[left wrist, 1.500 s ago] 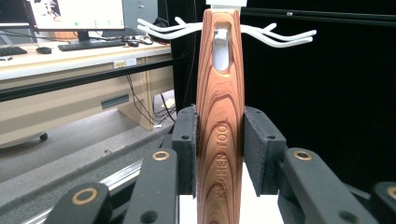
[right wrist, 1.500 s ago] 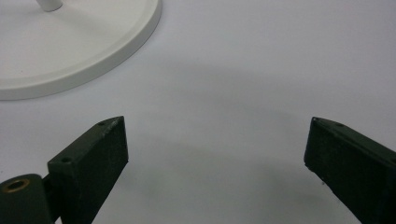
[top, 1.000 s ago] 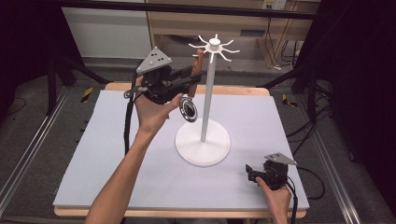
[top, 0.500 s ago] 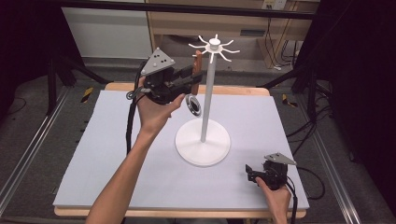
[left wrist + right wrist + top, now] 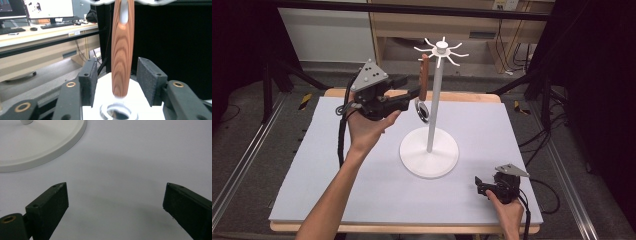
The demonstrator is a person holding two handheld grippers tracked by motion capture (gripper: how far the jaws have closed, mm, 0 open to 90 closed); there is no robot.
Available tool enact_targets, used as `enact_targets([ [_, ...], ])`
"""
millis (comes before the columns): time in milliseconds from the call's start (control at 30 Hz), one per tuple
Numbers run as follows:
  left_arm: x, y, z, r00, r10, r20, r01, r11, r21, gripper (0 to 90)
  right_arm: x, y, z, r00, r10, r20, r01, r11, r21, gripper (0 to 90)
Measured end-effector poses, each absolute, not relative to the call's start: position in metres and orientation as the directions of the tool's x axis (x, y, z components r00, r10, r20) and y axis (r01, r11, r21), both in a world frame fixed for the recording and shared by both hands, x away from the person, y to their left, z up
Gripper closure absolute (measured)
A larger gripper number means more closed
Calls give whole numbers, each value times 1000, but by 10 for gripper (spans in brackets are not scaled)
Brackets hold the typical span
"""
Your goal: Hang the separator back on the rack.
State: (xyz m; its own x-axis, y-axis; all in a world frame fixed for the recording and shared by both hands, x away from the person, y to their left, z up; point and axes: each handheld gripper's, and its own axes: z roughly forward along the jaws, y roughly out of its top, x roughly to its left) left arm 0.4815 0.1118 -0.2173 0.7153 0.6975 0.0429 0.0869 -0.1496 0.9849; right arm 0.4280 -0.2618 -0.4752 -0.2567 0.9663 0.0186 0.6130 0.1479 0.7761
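A utensil with a wooden handle (image 5: pixel 424 77) and a round metal head (image 5: pixel 422 111) hangs from a hook at the top of the white stand (image 5: pixel 430 155). My left gripper (image 5: pixel 414 93) is raised beside it, level with the handle. In the left gripper view the handle (image 5: pixel 122 50) stands between the jaws with a gap on each side. Those jaws have just been opening, and the left gripper (image 5: pixel 117 72) is open. The metal head (image 5: pixel 118 113) shows below. My right gripper (image 5: pixel 482 188) rests low at the table's front right, open (image 5: pixel 115 195) over bare mat.
The stand's round base (image 5: pixel 37 145) lies just ahead of the right gripper. A pale mat (image 5: pixel 312 165) covers the table. Other hooks (image 5: pixel 457 55) ring the stand's top. Wooden furniture and cables stand behind the table.
The left gripper's jaws have come apart from the wooden handle, and the utensil now hangs on the hook by itself. The right gripper has stayed put.
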Motion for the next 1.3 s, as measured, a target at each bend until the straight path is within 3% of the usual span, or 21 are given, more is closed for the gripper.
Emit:
enact_targets([
  [600,455,148,-280,699,713,60,152,-229,961,393,427,-262,-476,-249,968,23,619,141,773,67],
  [1300,446,189,-384,667,745,-28,331,-261,907,339,426,-263,-476,-245,970,16,622,145,770,67],
])
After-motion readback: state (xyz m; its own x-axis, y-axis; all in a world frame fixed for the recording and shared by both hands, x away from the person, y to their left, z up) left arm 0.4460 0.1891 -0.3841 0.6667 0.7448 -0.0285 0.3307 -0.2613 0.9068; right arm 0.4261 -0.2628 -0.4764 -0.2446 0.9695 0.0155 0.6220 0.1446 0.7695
